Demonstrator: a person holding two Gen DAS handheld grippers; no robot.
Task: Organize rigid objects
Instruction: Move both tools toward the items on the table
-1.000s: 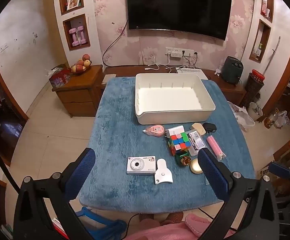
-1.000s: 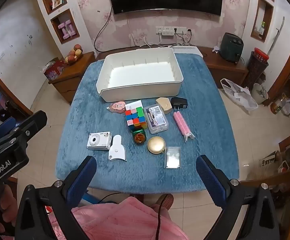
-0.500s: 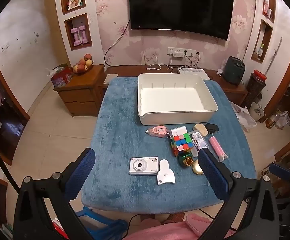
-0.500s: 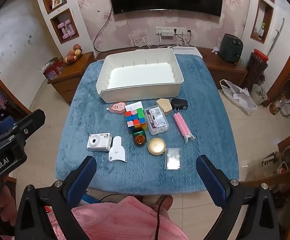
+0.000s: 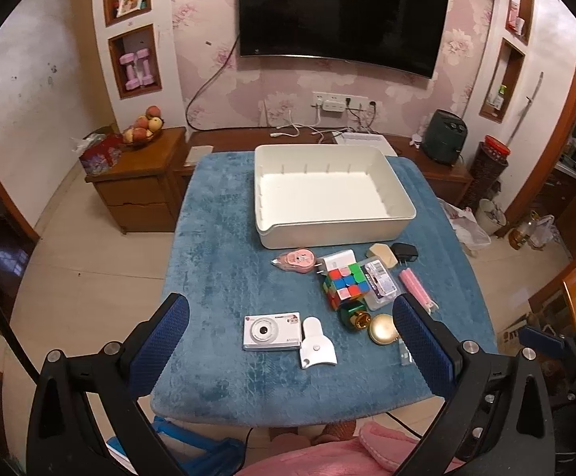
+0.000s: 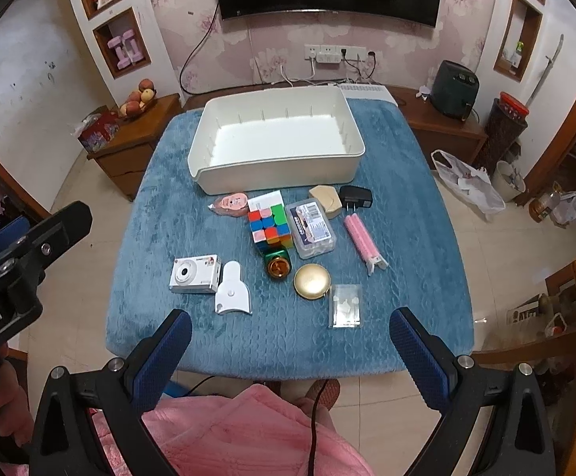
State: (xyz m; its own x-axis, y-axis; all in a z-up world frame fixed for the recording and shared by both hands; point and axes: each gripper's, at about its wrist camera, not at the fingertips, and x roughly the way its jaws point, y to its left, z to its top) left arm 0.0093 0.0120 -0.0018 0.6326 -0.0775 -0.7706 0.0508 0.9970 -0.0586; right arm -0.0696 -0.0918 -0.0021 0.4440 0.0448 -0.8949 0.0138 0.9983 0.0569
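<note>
Left hand-held gripper [image 5: 291,331] and right hand-held gripper [image 6: 290,339] both spread wide, empty, above the table [image 6: 161,182].

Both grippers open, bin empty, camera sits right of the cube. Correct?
Not quite: the camera sits left of the cube and nearer the person, as the right wrist view shows. The bin is empty, and the left gripper and right gripper are open.

White bin [image 6: 276,170] sits empty, well beyond the fingers. Between: colourful cube [image 6: 268,227], clear box [image 6: 310,227] touching it, white camera [image 6: 194,273] flat near the left finger, gold disc [image 6: 312,281], pink tube [image 6: 363,238].
</note>
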